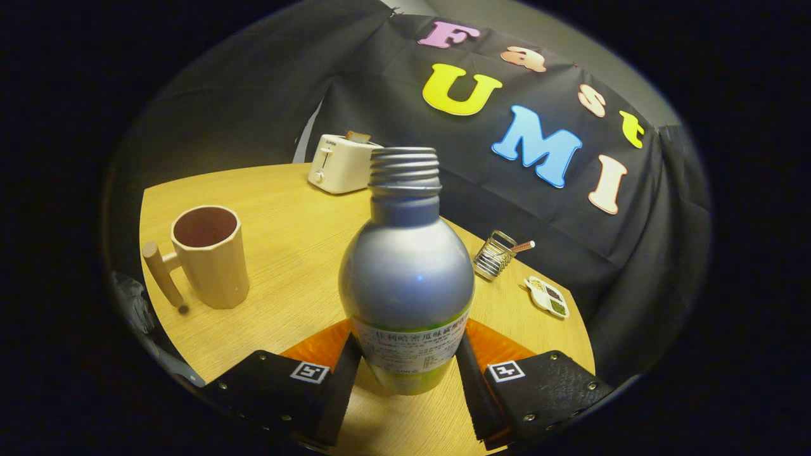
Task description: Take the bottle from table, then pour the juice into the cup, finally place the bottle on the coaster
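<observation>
A: So, where is everything on the table (pixel 285 209)?

B: The bottle (pixel 407 266) stands upright between the gripper (pixel 408 370) fingers, which pinch its lower body. The cup (pixel 212 256) sits near the table's left edge, ahead-left of the jaws.

Between my fingers (pixel 405 373) I am pinching a matt metal bottle (pixel 407 272) with glossy paper label; wood-grain table (pixel 285 215) is showing beneath, smooth.

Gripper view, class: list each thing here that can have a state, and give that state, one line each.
bottle: uncapped, upright, gripped
gripper: shut on the bottle
cup: upright, looks empty
toaster: a slice sticking up from its slot
wire holder: holds a stick
</observation>
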Tool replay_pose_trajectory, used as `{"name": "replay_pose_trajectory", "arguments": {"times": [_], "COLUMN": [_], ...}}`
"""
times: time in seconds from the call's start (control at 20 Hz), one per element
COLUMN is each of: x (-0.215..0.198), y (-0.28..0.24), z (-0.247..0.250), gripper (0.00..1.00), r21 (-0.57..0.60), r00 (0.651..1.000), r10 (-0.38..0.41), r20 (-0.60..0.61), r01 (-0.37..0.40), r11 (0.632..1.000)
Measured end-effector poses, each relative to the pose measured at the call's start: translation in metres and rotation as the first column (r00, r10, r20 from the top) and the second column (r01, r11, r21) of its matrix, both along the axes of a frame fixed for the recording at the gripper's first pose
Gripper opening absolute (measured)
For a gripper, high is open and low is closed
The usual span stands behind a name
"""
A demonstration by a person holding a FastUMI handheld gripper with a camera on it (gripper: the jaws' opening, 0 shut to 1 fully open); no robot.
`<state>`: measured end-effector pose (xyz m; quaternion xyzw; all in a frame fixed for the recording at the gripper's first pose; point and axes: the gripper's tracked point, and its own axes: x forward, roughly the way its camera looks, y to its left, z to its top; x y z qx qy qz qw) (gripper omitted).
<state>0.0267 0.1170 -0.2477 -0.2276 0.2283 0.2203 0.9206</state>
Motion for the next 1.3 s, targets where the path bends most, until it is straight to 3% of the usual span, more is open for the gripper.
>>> {"name": "replay_pose_trajectory", "arguments": {"times": [0.6, 0.95, 1.3], "x": [-0.008, -0.019, -0.03], "y": [0.035, 0.049, 0.058], "z": [0.01, 0.016, 0.013], "gripper": [0.76, 0.76, 0.76], "r21": [-0.238, -0.399, -0.55], "r00": [0.987, 0.967, 0.939], "r10": [0.159, 0.253, 0.344], "r20": [0.032, 0.025, -0.022], "r01": [-0.147, -0.222, -0.299], "r11": [0.96, 0.89, 0.78]}}
